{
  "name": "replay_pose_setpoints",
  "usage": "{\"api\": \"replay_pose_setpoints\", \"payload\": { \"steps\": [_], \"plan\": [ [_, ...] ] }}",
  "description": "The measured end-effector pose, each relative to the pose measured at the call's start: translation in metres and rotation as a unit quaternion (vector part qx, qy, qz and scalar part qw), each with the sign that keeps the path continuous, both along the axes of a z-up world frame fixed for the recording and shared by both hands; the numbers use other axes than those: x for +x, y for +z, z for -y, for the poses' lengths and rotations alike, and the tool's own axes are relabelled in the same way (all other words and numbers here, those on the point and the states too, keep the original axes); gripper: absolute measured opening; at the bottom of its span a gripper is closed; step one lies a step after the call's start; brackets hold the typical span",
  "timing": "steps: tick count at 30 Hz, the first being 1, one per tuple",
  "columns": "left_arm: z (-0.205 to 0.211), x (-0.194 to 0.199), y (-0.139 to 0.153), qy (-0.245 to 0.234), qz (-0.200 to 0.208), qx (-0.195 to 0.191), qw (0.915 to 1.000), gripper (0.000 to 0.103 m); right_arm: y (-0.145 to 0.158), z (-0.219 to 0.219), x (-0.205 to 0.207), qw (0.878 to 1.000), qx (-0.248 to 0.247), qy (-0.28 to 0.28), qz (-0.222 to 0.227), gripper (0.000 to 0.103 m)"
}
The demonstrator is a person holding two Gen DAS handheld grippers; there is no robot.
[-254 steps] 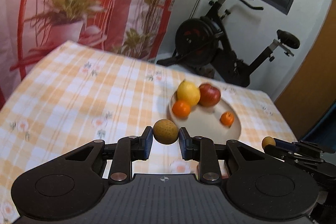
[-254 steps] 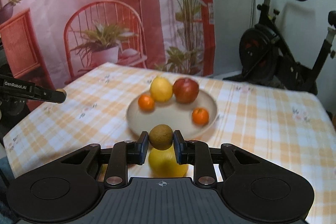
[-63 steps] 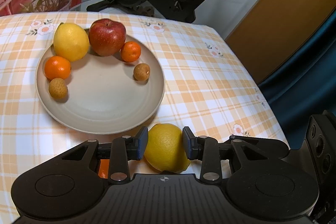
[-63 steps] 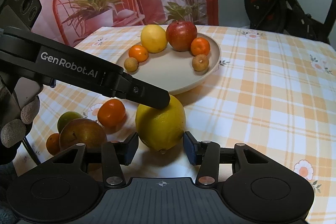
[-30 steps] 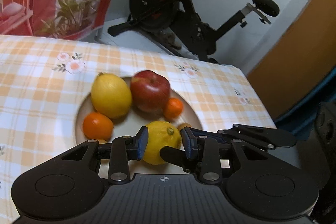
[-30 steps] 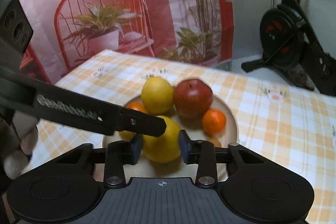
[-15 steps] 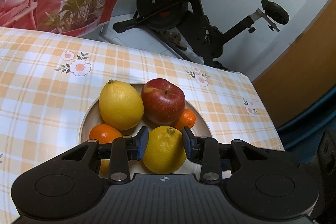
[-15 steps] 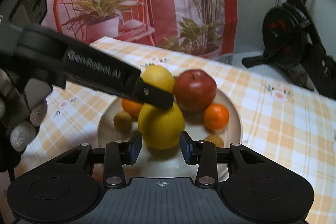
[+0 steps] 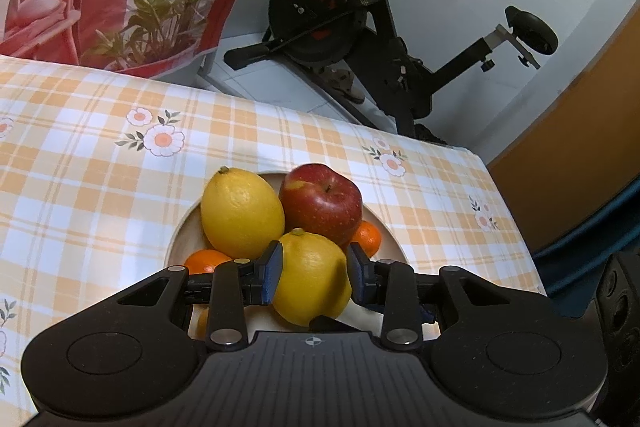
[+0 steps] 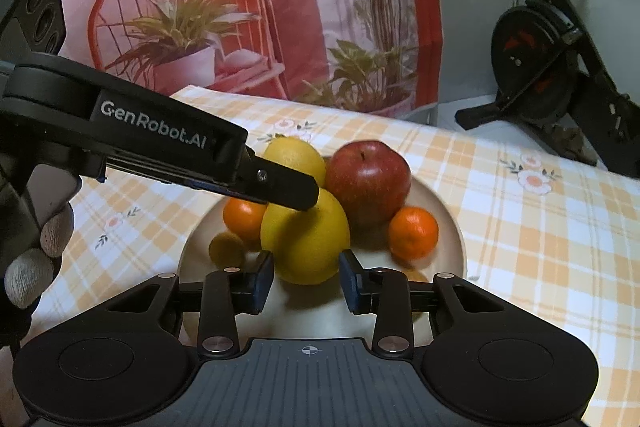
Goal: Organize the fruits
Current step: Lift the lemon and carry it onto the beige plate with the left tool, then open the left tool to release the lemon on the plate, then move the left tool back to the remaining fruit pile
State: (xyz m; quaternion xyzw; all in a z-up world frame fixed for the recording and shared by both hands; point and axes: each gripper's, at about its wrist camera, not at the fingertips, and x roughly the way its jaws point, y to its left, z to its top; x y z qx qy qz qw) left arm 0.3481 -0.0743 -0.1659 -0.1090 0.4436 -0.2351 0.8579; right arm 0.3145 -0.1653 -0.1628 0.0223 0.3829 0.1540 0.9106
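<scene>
A yellow lemon hangs over the beige plate, and my left gripper is shut on it. From the right wrist, one of the left gripper's fingers lies across the lemon. My right gripper is closing, and its tips touch the lemon's near lower end. On the plate lie a second lemon, a red apple, two tangerines and a small brownish fruit.
An orange-checked cloth covers the table, whose far edge runs close behind the plate. An exercise bike stands beyond it, beside a printed backdrop. A gloved hand holds the left gripper at the left.
Both grippers carried the lemon from the cloth up over the plate. In the last half second the right jaws narrowed around its near end, while the left grip held steady.
</scene>
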Motion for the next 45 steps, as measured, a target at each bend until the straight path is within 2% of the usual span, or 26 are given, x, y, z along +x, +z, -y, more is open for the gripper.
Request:
{"api": "replay_pose_setpoints", "payload": {
  "steps": [13, 20, 24, 33, 45],
  "plan": [
    [0.001, -0.003, 0.001, 0.004, 0.003, 0.011, 0.9999, 0.036, 0.005, -0.007, 0.001, 1.000, -0.019, 0.005, -0.002, 0.033],
    [-0.003, -0.013, 0.013, 0.007, 0.019, 0.016, 0.9997, 0.036, 0.011, -0.007, -0.012, 1.000, -0.023, 0.001, 0.002, 0.033],
    [-0.006, -0.024, 0.022, 0.008, 0.030, 0.021, 0.9993, 0.036, 0.018, -0.008, -0.026, 1.000, -0.020, -0.003, 0.007, 0.033],
    [-0.018, -0.063, 0.041, 0.007, 0.066, 0.061, 0.9960, 0.036, 0.031, -0.009, -0.064, 1.000, -0.008, -0.021, 0.019, 0.033],
    [-0.047, -0.115, 0.045, 0.013, 0.080, 0.089, 0.9928, 0.036, 0.032, -0.022, -0.124, 0.999, 0.002, -0.025, 0.021, 0.033]
  ]
}}
